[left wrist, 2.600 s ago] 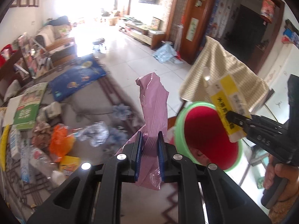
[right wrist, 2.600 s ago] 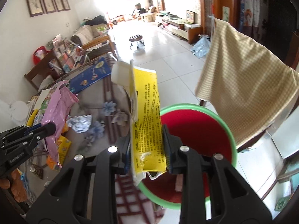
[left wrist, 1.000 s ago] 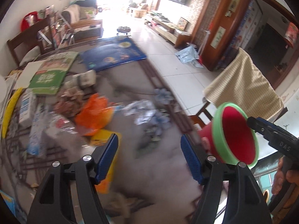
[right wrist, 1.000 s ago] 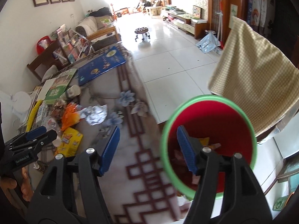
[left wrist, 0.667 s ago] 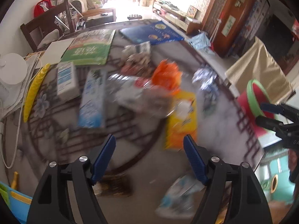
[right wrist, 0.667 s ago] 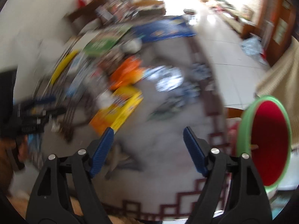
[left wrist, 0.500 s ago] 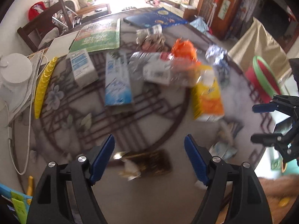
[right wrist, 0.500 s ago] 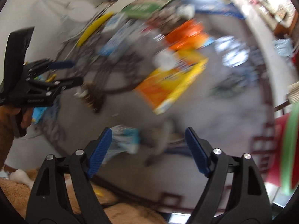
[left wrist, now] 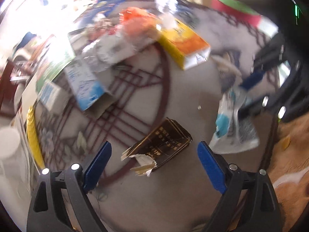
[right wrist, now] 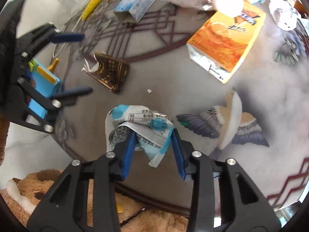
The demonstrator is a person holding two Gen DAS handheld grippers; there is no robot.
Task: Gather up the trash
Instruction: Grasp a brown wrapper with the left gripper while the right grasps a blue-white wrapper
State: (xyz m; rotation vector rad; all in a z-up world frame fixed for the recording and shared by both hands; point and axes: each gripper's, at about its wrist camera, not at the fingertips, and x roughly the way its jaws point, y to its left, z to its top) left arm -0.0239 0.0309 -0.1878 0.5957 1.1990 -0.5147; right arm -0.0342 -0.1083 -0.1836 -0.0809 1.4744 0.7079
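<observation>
My left gripper points down at the patterned table, its jaws opening wide. A torn dark brown and gold box lies flat between the pads, untouched. My right gripper is closing on a crumpled blue-and-white wrapper, which bunches up between both pads. In the left wrist view the right gripper sits to the right over that wrapper. In the right wrist view the left gripper hovers just left of the dark box. The red bin with a green rim stands beyond the table's far edge.
An orange and yellow carton, a blue-and-white carton, crumpled foil and an orange bag lie further across the table. A blue object lies by the left edge. Brown plush fabric lies at the near edge.
Both grippers swung away from the red bin and tipped down over the table. The right jaws went from wide apart to closed around the wrapper. The left jaws stand wider, now over the dark box.
</observation>
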